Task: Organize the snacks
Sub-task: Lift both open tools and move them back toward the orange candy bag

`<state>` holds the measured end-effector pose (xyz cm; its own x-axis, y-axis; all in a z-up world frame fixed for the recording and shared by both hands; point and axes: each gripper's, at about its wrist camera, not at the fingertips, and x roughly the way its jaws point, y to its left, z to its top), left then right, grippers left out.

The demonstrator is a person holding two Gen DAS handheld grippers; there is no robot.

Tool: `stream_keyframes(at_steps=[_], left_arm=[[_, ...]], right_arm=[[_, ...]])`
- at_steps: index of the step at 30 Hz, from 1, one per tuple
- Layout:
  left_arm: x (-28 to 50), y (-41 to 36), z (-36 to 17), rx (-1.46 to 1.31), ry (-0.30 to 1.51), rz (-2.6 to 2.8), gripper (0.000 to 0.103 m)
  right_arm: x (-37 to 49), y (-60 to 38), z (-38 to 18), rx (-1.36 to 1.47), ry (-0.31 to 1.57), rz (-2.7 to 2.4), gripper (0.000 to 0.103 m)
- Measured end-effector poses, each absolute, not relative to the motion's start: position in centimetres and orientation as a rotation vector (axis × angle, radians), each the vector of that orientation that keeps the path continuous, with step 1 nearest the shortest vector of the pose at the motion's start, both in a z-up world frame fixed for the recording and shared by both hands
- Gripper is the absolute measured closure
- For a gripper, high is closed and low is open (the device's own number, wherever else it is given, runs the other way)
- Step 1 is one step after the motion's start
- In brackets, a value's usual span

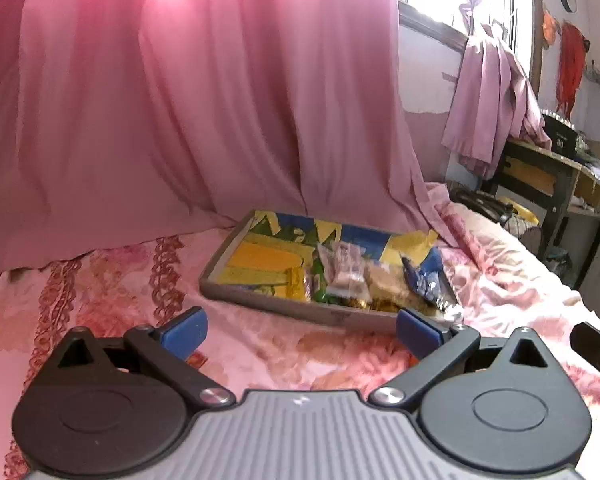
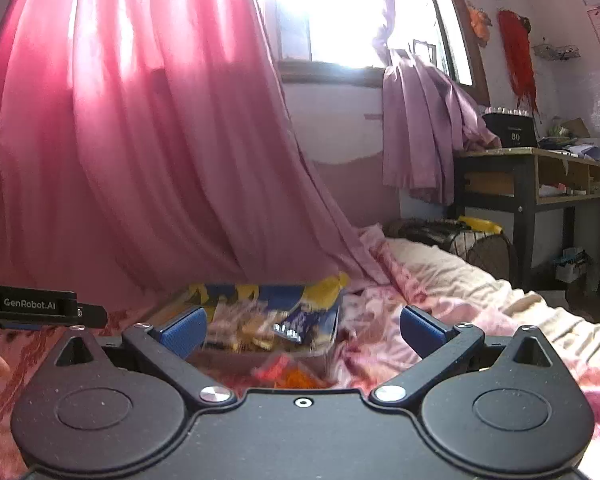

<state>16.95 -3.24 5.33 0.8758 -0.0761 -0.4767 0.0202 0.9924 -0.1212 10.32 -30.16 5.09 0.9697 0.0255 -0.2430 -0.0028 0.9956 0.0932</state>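
Snacks (image 1: 364, 280) are lying bunched in the tray's (image 1: 260, 300) near right corner on the bed (image 1: 112, 280); I'm holding left gripper (image 1: 300, 330) and right gripper (image 2: 302, 330) spread wide, empty, approaching.

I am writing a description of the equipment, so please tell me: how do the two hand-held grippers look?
Both match in shape: two round black discs, black linkage arms with silver pivot screws, and blue ribbed finger pads. The left hand-held gripper has a grey ribbed centre plate; the right hand-held gripper has a plain black one. In the right wrist view, the left unit's side reads "GenRobot.AI". No cables or sleeves show.
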Motion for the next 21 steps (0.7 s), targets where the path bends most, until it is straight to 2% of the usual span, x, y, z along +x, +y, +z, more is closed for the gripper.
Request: stream_keyframes(at_steps=[21], left_arm=[[11.3,-1.7,0.8,-0.038,0.640,-0.073,0.000]], right_arm=[[7.4,-28.6,1.5,0.063,0.541,-0.006,0.001]])
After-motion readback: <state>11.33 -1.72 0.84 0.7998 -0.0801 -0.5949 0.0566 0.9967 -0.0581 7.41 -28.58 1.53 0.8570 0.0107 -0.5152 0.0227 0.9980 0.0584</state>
